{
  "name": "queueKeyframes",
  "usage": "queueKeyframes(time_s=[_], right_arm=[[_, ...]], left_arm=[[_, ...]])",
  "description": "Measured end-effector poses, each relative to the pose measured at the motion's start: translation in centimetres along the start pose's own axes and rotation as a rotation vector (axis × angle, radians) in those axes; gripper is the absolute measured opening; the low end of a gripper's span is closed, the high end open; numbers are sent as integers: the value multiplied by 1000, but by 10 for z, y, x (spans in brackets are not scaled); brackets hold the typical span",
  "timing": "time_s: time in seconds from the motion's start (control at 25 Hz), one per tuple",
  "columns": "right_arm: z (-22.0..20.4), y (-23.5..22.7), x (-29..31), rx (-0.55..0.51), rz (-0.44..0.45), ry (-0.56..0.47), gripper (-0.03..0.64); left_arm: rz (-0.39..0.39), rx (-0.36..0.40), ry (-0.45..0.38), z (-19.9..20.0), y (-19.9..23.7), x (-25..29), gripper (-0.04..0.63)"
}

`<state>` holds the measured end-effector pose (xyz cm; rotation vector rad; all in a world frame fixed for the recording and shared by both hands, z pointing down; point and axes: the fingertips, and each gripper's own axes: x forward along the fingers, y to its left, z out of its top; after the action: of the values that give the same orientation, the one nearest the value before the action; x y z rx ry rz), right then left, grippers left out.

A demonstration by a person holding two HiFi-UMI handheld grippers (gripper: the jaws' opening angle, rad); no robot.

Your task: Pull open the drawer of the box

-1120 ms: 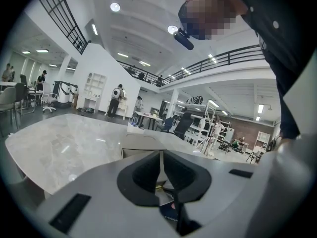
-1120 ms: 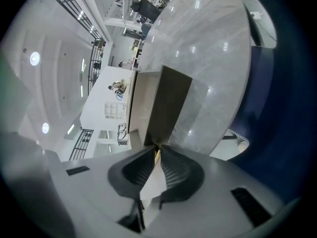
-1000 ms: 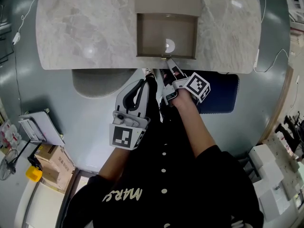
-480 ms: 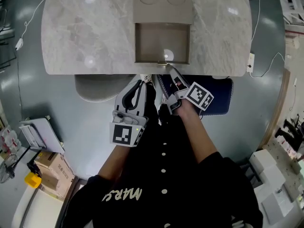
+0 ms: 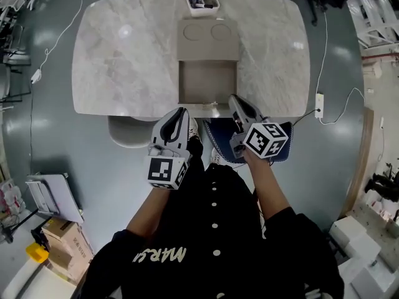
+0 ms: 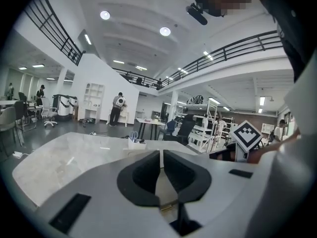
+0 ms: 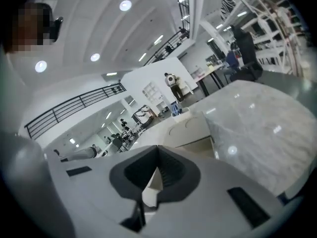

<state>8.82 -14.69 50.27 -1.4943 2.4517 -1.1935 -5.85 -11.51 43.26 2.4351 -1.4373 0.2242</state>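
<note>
**Drawer out, both grippers closed at the table's near edge**

In the head view the beige box [image 5: 209, 41] sits in the middle of the marble table [image 5: 124, 61], its top marked with two round recesses. Its drawer [image 5: 207, 83] stands pulled out toward the person, and the drawer front reaches almost to the table's near edge. A small gold handle [image 5: 212, 105] shows at the middle of that front. Behind the box, at the far edge of the table, stands a small white tub [image 5: 203, 2] with something blue in it.

The right gripper [image 5: 233, 98] points at the right end of the drawer front, just beside the handle; whether it touches the drawer cannot be told. In the right gripper view its jaws meet at the tips with nothing between them [image 7: 157, 166], and the box and open drawer lie ahead of them.

The left gripper [image 5: 182, 111] hovers off the table's near edge, below and left of the drawer and apart from it. The left gripper view shows its jaws drawn close, with only a thin slit between them, and nothing is clamped [image 6: 161, 152].

Each gripper carries its marker cube, the left [image 5: 167, 171] and the right [image 5: 266, 139]. A grey seat [image 5: 128, 132] and a blue seat [image 5: 218, 132] stand under the table's near edge.
</note>
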Motion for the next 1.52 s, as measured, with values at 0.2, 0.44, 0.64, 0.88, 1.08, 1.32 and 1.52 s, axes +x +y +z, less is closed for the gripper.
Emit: queueKeyframes(time_s=[0.2,0.44,0.64,0.88,1.08,1.32,1.52], right_arm=[[44,24,-27,-242,-16,-74,-3],[88,45,-63,-435,-62,-186,-3],[111,54,-92,-509,-105,-275,-3],[125,63,-122,-551,-122,-365,-3],[132,73,-136,-594,-134,-436,-3],[130,73,-138,-592,-135,-444,-3],[127,69,-135,-585,-140,-429,-3]], left_arm=[[-23,18,-72,32,-12,-2,31],[-30,57,-155,68,-15,-11,31],[-13,76,-209,90,-11,-22,31],[0,95,-265,108,-10,-34,31],[4,108,-288,114,-10,-44,31],[7,116,-295,115,-13,-45,31],[11,120,-298,116,-13,-47,31]])
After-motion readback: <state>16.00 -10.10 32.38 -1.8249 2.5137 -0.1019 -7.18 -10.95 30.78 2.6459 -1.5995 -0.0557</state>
